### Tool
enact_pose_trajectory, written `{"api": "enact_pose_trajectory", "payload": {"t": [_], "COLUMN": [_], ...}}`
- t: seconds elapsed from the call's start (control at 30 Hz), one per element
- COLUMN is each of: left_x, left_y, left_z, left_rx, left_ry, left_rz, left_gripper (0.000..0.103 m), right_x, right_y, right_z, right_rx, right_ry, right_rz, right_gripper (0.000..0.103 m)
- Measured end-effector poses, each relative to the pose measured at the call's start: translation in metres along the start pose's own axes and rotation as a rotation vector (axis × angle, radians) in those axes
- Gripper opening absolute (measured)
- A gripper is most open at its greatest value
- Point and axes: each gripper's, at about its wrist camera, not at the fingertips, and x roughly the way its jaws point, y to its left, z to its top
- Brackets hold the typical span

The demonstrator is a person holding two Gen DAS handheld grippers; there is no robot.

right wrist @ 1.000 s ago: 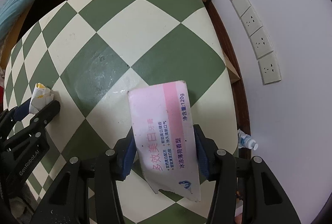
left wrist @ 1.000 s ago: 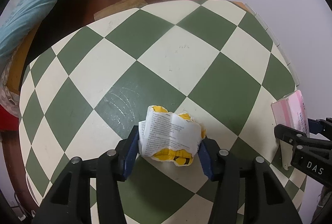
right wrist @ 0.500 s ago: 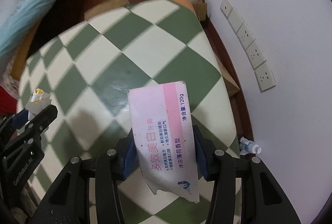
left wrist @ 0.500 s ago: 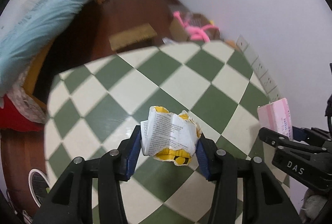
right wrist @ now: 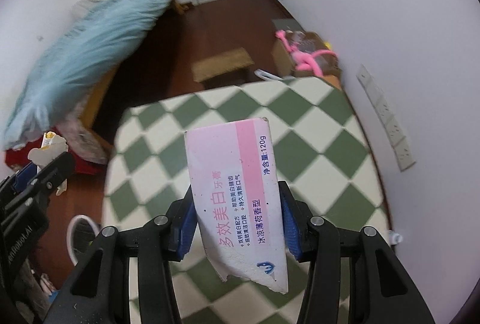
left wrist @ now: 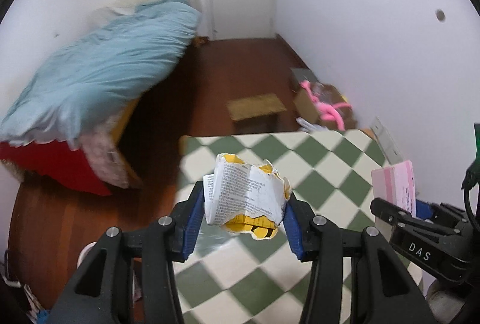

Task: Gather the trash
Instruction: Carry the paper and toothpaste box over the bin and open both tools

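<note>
Above checkered table (right wrist: 315,125), pink carton (right wrist: 237,198) lengthwise between fingers (right wrist: 289,222), pointing forward

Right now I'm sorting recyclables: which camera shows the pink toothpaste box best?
The right wrist view: the pink toothpaste box fills it, print readable, clamped by the right hand-held gripper. The left wrist view shows only its end.

One crumpled wrapper (left wrist: 246,198), one pink carton (right wrist: 237,198), two grippers, one checkered table (right wrist: 324,143)

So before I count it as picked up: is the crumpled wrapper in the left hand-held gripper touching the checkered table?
Apart. The left wrist view shows the crumpled wrapper clamped in the left hand-held gripper, lifted above the checkered table.
</note>
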Motion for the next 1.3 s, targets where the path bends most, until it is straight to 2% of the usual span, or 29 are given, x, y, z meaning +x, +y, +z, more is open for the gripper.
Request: {"api": "enact_pose_trajectory", "payload": {"t": [0.2,0.33,0.53,0.7,0.87,1.03,1.13,1.17,1.2,1.23,1.3], "left_x": [-0.036,-0.05,-0.043,-0.01,0.036,0.075,0.09,0.094,0.095,0.095,0.091], "left_y": [0.082,0.134,0.221,0.294,0.367,0.418,0.439,0.446,0.454,0.461,0.474], "left_z": [-0.018,-0.037,-0.077,-0.122,-0.174,-0.206,-0.216,-0.219,-0.222,-0.226,-0.235], "left_rx": [-0.085,-0.14,-0.253,-0.398,-0.58,-0.702,-0.709,-0.712,-0.715,-0.73,-0.756], "left_ry": [-0.024,-0.02,0.046,0.176,0.331,0.431,0.477,0.485,0.474,0.476,0.473], "left_rz": [0.087,0.153,0.212,0.189,0.127,0.051,0.081,0.092,0.089,0.095,0.13], "left_gripper": [0.044,0.044,0.044,0.044,0.045,0.048,0.054,0.065,0.083,0.09,0.092], "right_x": [-0.016,-0.018,-0.003,0.043,0.113,0.187,0.223,0.232,0.24,0.252,0.264], "right_y": [0.078,0.145,0.251,0.34,0.398,0.445,0.469,0.476,0.482,0.491,0.502], "right_z": [-0.023,-0.041,-0.075,-0.115,-0.15,-0.183,-0.199,-0.202,-0.205,-0.208,-0.213], "right_rx": [-0.03,-0.084,-0.18,-0.266,-0.294,-0.31,-0.322,-0.327,-0.33,-0.341,-0.35], "right_ry": [-0.002,0.018,0.08,0.2,0.352,0.497,0.565,0.579,0.592,0.61,0.626], "right_rz": [0.104,0.193,0.288,0.338,0.352,0.324,0.307,0.3,0.297,0.295,0.289], "right_gripper": [0.051,0.051,0.051,0.051,0.051,0.051,0.051,0.051,0.051,0.051,0.052]}}
